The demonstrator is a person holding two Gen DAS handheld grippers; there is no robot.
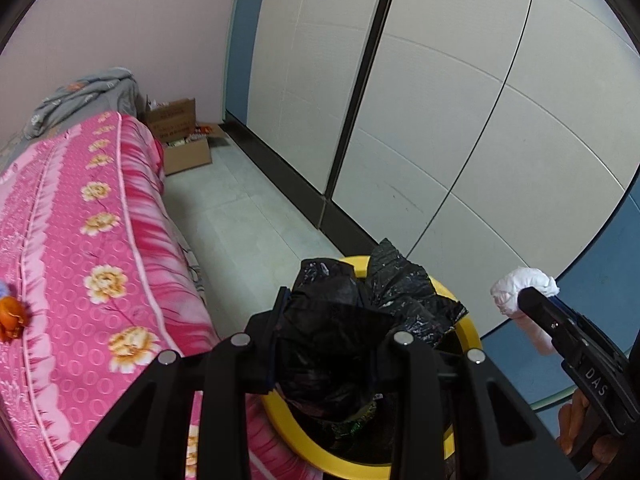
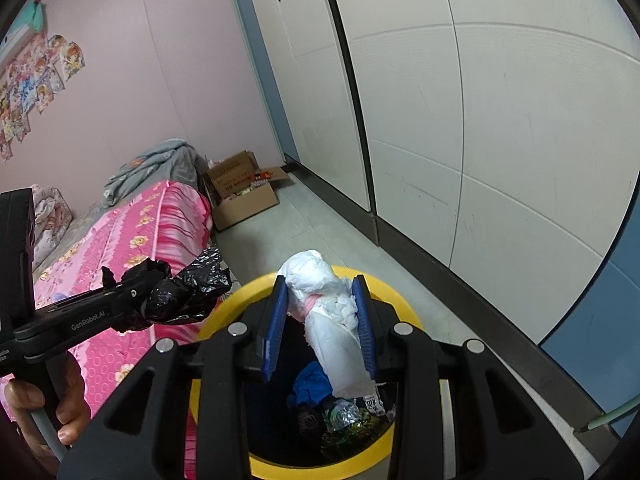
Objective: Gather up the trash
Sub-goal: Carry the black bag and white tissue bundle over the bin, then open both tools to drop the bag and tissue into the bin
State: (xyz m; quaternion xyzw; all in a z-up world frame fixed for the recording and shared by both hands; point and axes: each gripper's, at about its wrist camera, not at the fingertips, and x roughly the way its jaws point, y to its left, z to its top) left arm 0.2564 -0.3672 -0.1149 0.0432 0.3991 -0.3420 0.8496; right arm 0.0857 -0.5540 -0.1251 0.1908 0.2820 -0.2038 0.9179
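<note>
At the left of both views runs a pink flowered bed [image 2: 132, 240], pressed against the yellow bin [image 2: 404, 312] at bottom centre. In the right wrist view, the left gripper [image 2: 160, 296] enters from the left edge, clamped on a crumpled black bag [image 2: 192, 284] just beside the bin's rim. At centre, the right gripper [image 2: 322, 320] squeezes a white wad of paper [image 2: 332, 316] directly above the bin's opening, likely poised so it falls onto the wrappers [image 2: 344, 420] inside.
</note>
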